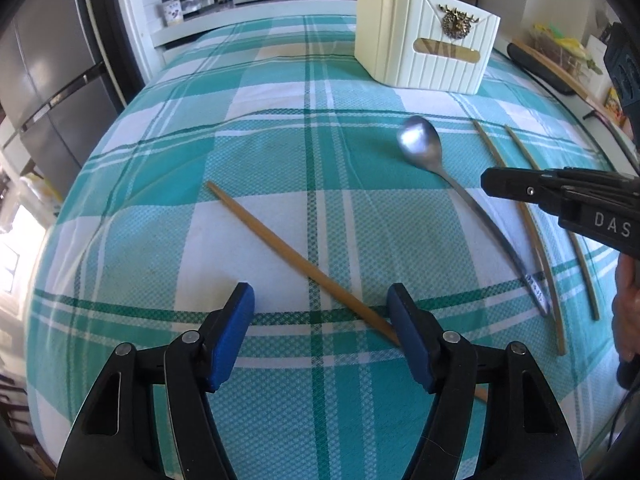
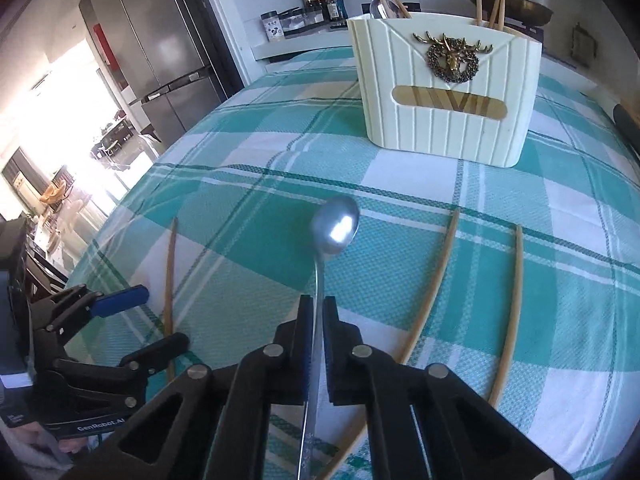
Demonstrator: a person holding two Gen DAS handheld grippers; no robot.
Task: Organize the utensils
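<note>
A metal spoon (image 2: 335,226) lies on the teal checked tablecloth (image 2: 240,200); it also shows in the left wrist view (image 1: 420,142). My right gripper (image 2: 318,304) is shut on the spoon's handle. A cream utensil holder (image 2: 448,92) with a deer emblem stands at the back and holds chopsticks and a spoon. My left gripper (image 1: 320,292) is open, straddling one wooden chopstick (image 1: 288,252) that lies diagonally. Two more chopsticks (image 2: 432,280) (image 2: 514,300) lie right of the spoon.
A counter with spice jars (image 2: 276,26) and bottles (image 2: 320,0) runs behind the table. A wok (image 2: 516,4) sits behind the holder. A steel fridge (image 2: 160,40) stands at the left. A board with packets (image 1: 556,56) lies at the table's far right.
</note>
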